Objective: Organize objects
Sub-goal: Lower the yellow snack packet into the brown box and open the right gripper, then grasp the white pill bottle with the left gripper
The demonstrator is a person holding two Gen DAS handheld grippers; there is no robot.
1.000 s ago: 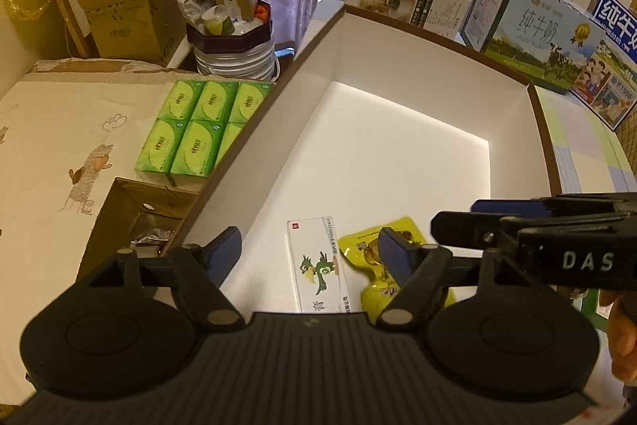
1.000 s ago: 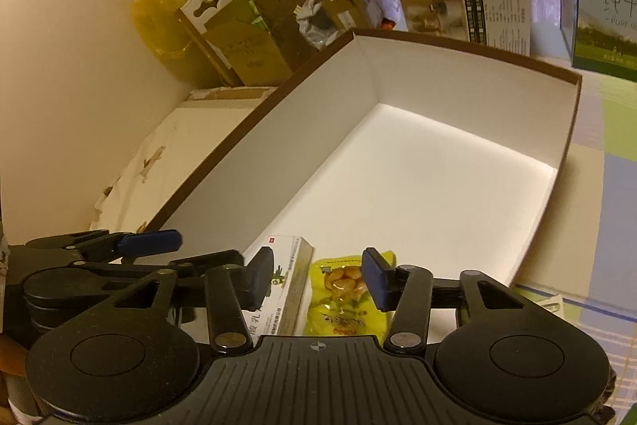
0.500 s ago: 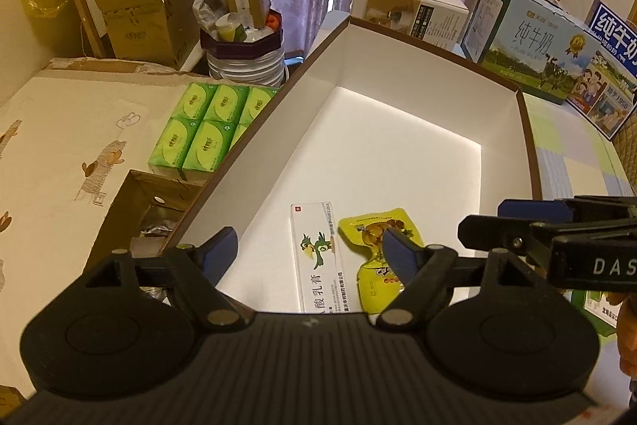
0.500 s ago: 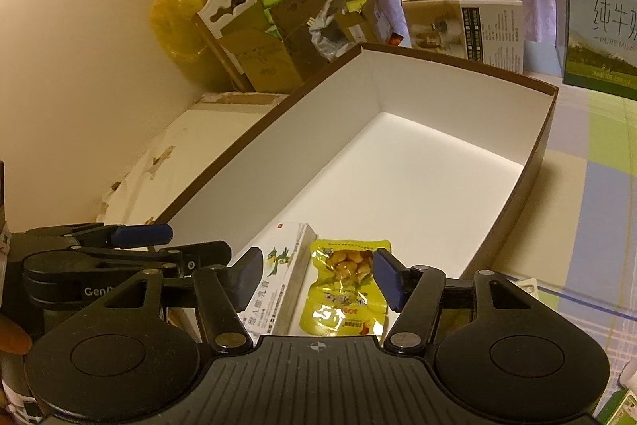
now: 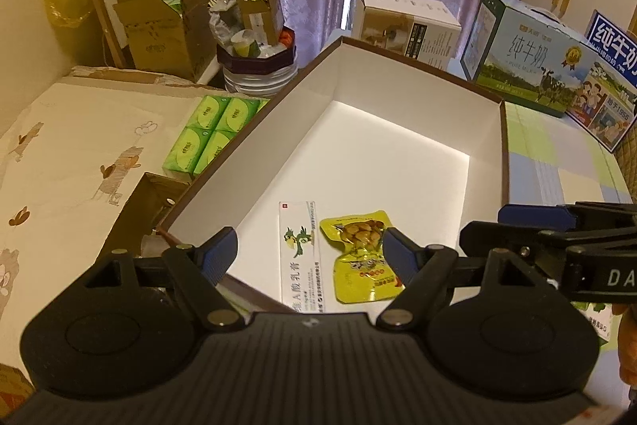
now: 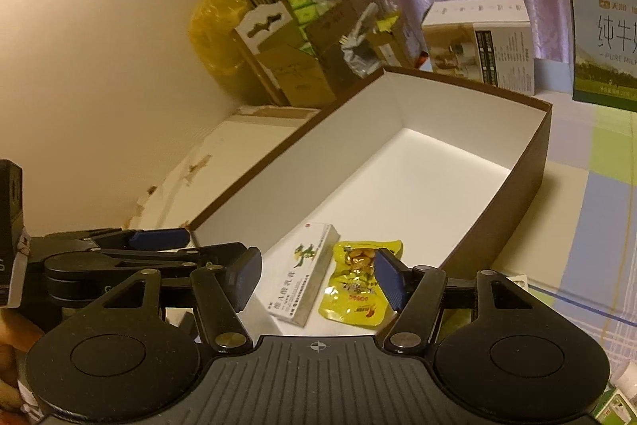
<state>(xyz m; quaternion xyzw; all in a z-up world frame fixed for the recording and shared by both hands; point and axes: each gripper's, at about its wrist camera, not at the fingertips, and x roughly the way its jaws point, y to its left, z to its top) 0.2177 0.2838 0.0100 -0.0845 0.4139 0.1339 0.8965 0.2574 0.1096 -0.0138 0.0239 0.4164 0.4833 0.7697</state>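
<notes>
A large brown box with a white inside [image 5: 418, 94] [image 6: 469, 114] stands on the table. At its near end lie a white medicine carton with a green bird print [image 5: 300, 253] [image 6: 304, 279] and a yellow snack pouch [image 5: 358, 261] [image 6: 358, 285], side by side. My left gripper [image 5: 308, 251] is open and empty, above the box's near edge. My right gripper [image 6: 314, 277] is open and empty, above the same two items. Each gripper shows at the edge of the other's view.
Milk cartons [image 5: 529, 54] and a white product box [image 5: 406, 22] stand behind the big box. Green tissue packs [image 5: 211, 138] and an open cardboard box [image 5: 131, 218] lie to its left. A chequered cloth [image 6: 589, 206] covers the table on the right.
Both grippers have drawn back and risen from the box's near end, so more of the carton and pouch shows. Both stay open and empty.
</notes>
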